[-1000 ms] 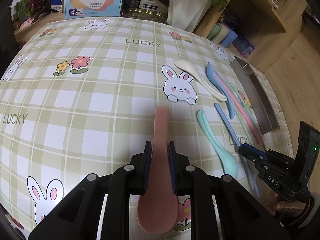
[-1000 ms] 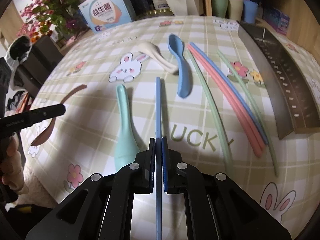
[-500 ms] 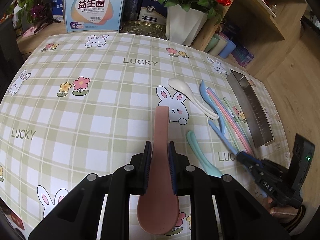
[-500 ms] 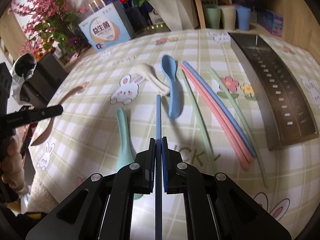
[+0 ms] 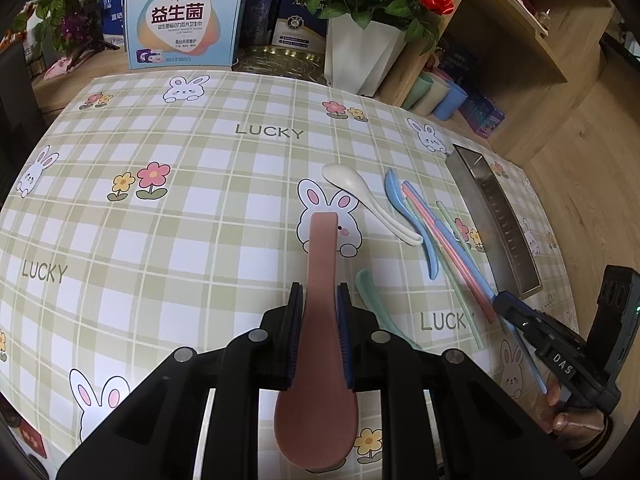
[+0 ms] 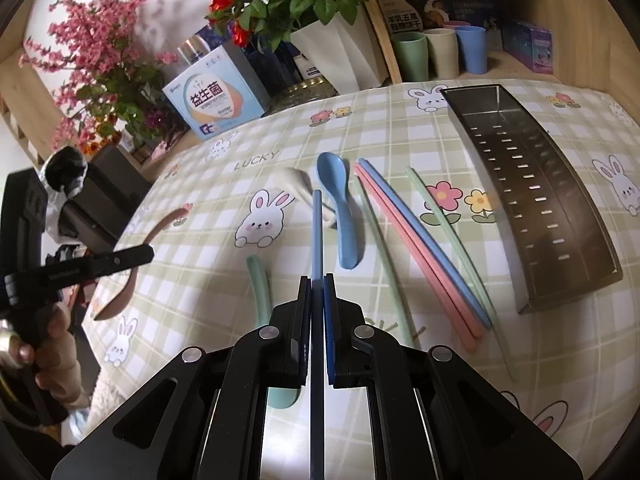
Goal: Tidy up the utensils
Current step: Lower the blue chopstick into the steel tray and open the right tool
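My left gripper is shut on a pink spoon, held by its handle above the tablecloth, bowl towards the camera. My right gripper is shut on a blue chopstick that points away over the table. On the cloth lie a white spoon, a blue spoon, a mint-green spoon, and pink, blue and green chopsticks. A perforated steel tray stands empty at the right. The right gripper also shows at the lower right of the left wrist view.
At the table's far edge stand a white pot of red roses, a light-blue box and several cups on a wooden shelf. A person's hand holds the left gripper at the table's left edge.
Both grippers have risen with their loads, so the table looks farther away. The blue chopstick has lifted off the cloth and swung a little towards the far side.
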`<act>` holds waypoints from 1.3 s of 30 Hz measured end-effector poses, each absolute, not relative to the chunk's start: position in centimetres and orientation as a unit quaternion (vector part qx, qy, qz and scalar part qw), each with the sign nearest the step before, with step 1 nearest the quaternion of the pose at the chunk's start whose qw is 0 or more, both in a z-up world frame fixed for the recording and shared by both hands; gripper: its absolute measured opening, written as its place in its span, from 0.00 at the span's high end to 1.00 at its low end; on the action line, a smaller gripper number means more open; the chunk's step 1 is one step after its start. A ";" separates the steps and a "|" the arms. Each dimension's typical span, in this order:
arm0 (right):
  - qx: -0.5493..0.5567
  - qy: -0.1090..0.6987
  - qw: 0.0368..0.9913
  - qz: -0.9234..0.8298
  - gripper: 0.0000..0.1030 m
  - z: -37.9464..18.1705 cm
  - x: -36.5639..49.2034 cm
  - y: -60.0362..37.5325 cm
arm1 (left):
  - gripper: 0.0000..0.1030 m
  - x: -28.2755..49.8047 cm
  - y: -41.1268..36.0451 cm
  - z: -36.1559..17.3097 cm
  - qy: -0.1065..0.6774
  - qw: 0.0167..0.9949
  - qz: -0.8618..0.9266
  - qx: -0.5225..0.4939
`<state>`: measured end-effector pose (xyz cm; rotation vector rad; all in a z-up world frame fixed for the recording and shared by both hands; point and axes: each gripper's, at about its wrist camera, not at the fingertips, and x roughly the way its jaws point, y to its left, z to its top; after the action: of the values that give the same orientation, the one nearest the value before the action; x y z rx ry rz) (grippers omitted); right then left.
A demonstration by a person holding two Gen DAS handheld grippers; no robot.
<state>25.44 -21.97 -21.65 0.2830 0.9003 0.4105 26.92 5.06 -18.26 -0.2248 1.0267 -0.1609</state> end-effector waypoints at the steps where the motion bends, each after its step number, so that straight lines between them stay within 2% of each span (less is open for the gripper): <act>1: 0.137 0.428 0.872 0.196 0.94 -21.4 25.5 -22.1 | 0.84 26.9 5.0 -18.2 0.489 0.862 -0.077 -0.106; 6: 0.143 0.400 0.889 0.174 0.94 -19.5 26.5 -24.3 | 0.84 26.9 5.0 -18.1 0.488 0.863 -0.076 -0.108; 10: 0.098 0.382 0.911 0.123 0.94 -18.1 29.5 -27.8 | 0.84 27.1 4.9 -17.8 0.482 0.866 -0.077 -0.111; 15: 0.009 0.406 0.912 0.055 0.94 -19.2 34.8 -31.1 | 0.84 28.1 4.0 -17.3 0.476 0.869 -0.076 -0.109; 19: -0.015 0.444 0.896 0.031 0.94 -21.5 38.4 -32.0 | 0.84 29.4 3.3 -16.8 0.473 0.869 -0.073 -0.121; 30: -0.033 0.503 0.864 0.007 0.94 -25.3 40.9 -32.2 | 0.84 32.0 0.1 -16.6 0.483 0.865 -0.086 -0.107; 39: 0.006 0.490 0.872 0.019 0.93 -23.6 39.8 -32.8 | 0.84 33.7 -2.8 -16.5 0.488 0.860 -0.107 -0.102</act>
<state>39.77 -32.78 -23.63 0.0126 1.0242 0.0405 33.67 -2.84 -16.47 -0.2132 1.0253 -0.2250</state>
